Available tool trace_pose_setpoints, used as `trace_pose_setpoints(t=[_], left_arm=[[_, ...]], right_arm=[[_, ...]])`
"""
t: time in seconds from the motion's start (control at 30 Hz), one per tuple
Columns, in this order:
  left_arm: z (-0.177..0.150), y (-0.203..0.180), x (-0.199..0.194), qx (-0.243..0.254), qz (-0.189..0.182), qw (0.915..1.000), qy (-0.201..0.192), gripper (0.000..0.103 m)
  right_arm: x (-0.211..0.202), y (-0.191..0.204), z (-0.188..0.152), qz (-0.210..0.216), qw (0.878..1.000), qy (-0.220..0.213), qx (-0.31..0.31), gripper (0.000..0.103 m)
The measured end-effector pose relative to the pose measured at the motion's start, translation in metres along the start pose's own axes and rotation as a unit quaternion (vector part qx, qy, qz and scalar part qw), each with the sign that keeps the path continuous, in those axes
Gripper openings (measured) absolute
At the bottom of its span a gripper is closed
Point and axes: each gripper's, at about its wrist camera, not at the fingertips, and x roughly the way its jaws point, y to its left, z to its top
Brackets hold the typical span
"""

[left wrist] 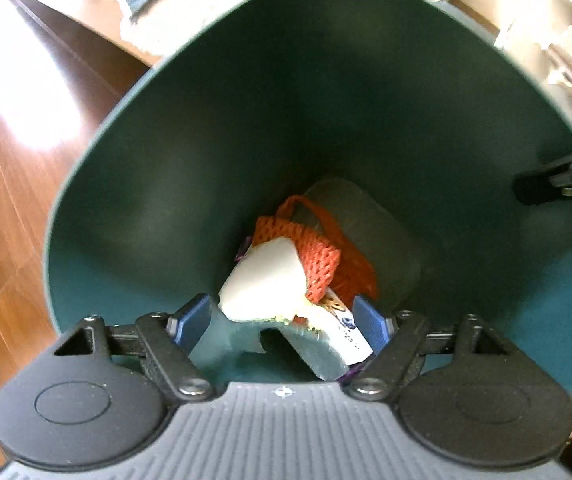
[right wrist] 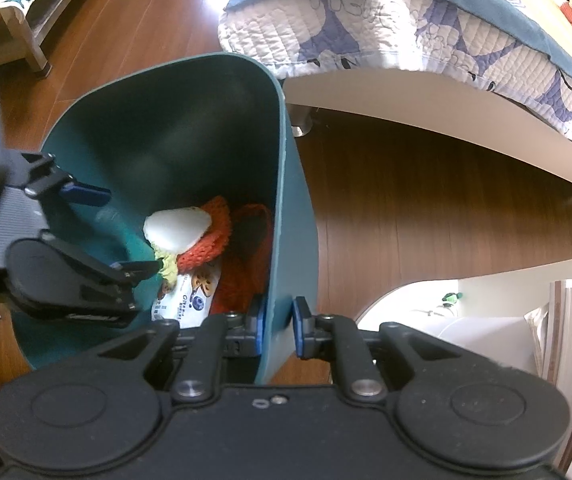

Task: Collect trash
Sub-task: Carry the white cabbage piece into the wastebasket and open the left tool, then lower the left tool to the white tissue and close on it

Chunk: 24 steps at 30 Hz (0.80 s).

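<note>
**Open jaws low in the bin, rim held by a thin pinch**

The left gripper (left wrist: 284, 316) hangs inside the tall dark-green plastic waste bin (left wrist: 190, 152) with its jaws spread wide and nothing pressed between the blue pads (left wrist: 194, 316). Just beyond them lies the trash: a white foam wedge (left wrist: 262, 276), an orange mesh net (left wrist: 318, 256) draped over it, and a white printed snack wrapper (left wrist: 346, 332) near the right pad. All of it is already down in the bin, apart from the pads as far as the blurred view tells.

The right gripper (right wrist: 279, 328) has its jaws pinching the bin's thin side wall at the rim (right wrist: 276, 240), one pad inside, one outside.

The risks, as I judge them: the bin looks tilted and is steadied only by that narrow pinch, so a slip could let it drop onto the brown wooden floor (right wrist: 426, 208) and spill. Pulling the left gripper out carelessly could snag the net's loops on a finger and drag trash back out, or knock the near wall and twist the bin out of the right grip.
</note>
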Motion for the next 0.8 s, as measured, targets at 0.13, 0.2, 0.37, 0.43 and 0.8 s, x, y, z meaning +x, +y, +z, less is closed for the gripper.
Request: trace_pose_setpoints(t=[0.13,0.2,0.37,0.43,0.8], left_arm=[[-0.004,0.005,-0.024,0.016,-0.006,0.9997,-0.018,0.078],[-0.006,0.008,-0.036,0.020,-0.002,0.9994,-0.027,0.078],[-0.012,0.024,-0.060,0.017,-0.003,0.9991,-0.039,0.078],[-0.016,0.032,-0.069,0.015,0.005,0.9989,-0.045,0.078],[-0.064,0.110,-0.109,-0.051,0.065,0.9951,-0.054,0.079]], right_arm=[[0.000,0.000,0.001,0.001,1.000,0.001,-0.001,0.013],[0.000,0.001,0.002,0.000,1.000,0.001,-0.001,0.013],[-0.001,0.004,0.002,-0.002,1.000,0.001,-0.006,0.013],[-0.001,0.005,0.003,-0.002,1.000,0.001,-0.006,0.013],[-0.003,0.018,0.005,-0.014,0.999,0.009,-0.051,0.013]])
